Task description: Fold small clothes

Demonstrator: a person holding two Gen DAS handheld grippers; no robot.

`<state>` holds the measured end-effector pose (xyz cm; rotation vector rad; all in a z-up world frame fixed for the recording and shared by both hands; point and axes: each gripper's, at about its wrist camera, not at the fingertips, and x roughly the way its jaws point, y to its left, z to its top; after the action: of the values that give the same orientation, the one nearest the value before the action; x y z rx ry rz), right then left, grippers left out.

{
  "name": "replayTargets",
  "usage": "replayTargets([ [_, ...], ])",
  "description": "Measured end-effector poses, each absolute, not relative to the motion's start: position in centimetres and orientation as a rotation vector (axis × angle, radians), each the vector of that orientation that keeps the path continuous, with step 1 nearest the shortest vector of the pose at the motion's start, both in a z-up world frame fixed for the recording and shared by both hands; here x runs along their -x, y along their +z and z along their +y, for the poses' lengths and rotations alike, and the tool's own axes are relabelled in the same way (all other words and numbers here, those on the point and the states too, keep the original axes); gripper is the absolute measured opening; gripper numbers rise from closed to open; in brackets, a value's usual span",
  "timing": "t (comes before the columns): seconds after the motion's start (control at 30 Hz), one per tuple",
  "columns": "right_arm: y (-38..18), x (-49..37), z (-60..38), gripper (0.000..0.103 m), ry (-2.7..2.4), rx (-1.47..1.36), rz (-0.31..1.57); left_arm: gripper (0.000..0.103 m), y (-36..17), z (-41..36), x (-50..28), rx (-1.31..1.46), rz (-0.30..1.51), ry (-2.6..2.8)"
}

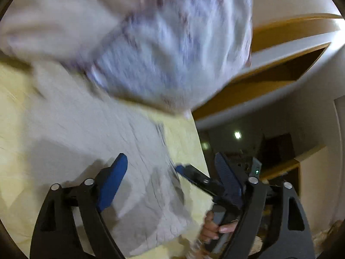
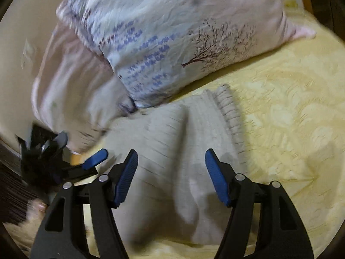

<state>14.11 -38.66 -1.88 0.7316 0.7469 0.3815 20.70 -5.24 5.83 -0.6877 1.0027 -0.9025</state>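
A light grey ribbed knit garment [image 2: 189, 142] lies on the yellow bedspread [image 2: 291, 112], partly folded over itself, its ribbed hem toward the pillows. It also shows in the left wrist view [image 1: 103, 133], blurred. My right gripper [image 2: 171, 177] is open, its blue pads just above the garment's near part, holding nothing. My left gripper [image 1: 172, 179] is open above the garment's edge, empty. The left gripper [image 2: 90, 161] shows at the left of the right wrist view, and the right gripper [image 1: 200, 179] shows in the left wrist view.
Two pillows lie beyond the garment: a floral blue-and-white one [image 2: 172, 43] and a pinkish one [image 2: 71, 90]. The floral pillow [image 1: 172, 49] also shows in the left wrist view. A wooden headboard [image 1: 269, 64] and the bed's edge are at the right there.
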Motion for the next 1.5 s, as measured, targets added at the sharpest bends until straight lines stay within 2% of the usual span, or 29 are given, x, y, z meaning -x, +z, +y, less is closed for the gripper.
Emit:
replayTargets([
  [0.1,-2.5,-15.4,-38.5,0.064,0.445,-0.826,0.807,0.084,5.3,-1.7,-20.7,0.686,0.983,-0.720],
  [0.23,-3.6,-16.2,-37.8,0.053,0.464,-0.847,0.900,0.082,2.8,1.3,-20.9,0.662,1.063,-0.540],
  [0.37,-4.6,-16.8,-36.3,0.044,0.500,-0.855,0.953,0.082,1.0,1.1,-20.4,0.607,1.118,-0.511],
  [0.57,-5.3,-18.0,-35.9,0.042,0.527,-0.945,0.942,0.081,-0.3,-2.1,-20.3,0.554,1.192,-0.575],
  [0.6,-5.3,-18.2,-36.0,0.040,0.522,-0.950,0.933,0.081,-0.5,-2.5,-20.2,0.548,1.200,-0.581],
  [0.73,-4.6,-18.6,-35.3,0.020,0.481,-0.893,0.897,0.082,-0.6,-2.3,-19.8,0.549,1.197,-0.579],
  [0.83,-2.5,-17.8,-35.1,0.016,0.447,-0.764,0.825,0.082,-0.4,-1.6,-19.6,0.588,1.176,-0.570],
  [1.07,1.3,-15.7,-37.8,0.014,0.313,-0.602,0.706,0.082,0.6,-0.4,-18.9,0.584,1.142,-0.589],
  [1.5,-0.5,-14.7,-41.3,0.014,0.169,-0.540,0.726,0.082,0.3,-4.0,-17.9,0.495,1.173,-0.686],
])
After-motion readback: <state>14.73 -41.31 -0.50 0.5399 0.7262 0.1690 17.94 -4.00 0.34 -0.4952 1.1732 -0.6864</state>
